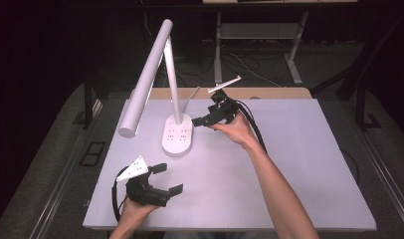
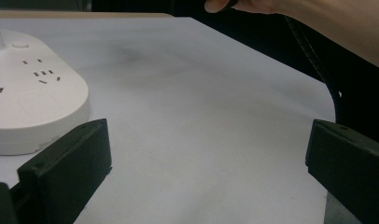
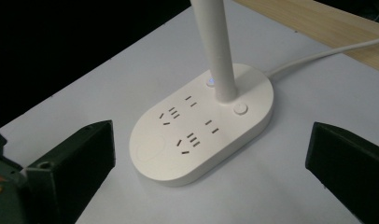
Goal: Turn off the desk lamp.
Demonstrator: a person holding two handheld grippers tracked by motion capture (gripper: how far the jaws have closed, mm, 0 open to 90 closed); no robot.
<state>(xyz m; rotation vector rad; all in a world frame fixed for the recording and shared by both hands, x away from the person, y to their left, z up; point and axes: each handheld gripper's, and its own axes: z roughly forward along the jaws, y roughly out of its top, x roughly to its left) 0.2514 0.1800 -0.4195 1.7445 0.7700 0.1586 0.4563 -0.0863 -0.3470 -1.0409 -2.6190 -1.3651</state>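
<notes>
White desk lamp (image 1: 177,130) stands at the table's (image 1: 299,164) far left, one of its kind. Its base shows two round buttons (image 3: 240,108) in the right gripper view. Right gripper (image 1: 202,119) hovers beside it, left gripper (image 1: 167,178) near the front edge, both jaws wide and empty.

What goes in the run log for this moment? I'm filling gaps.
right gripper: open, beside lamp base | left gripper: open, apart | lamp: upright
</notes>
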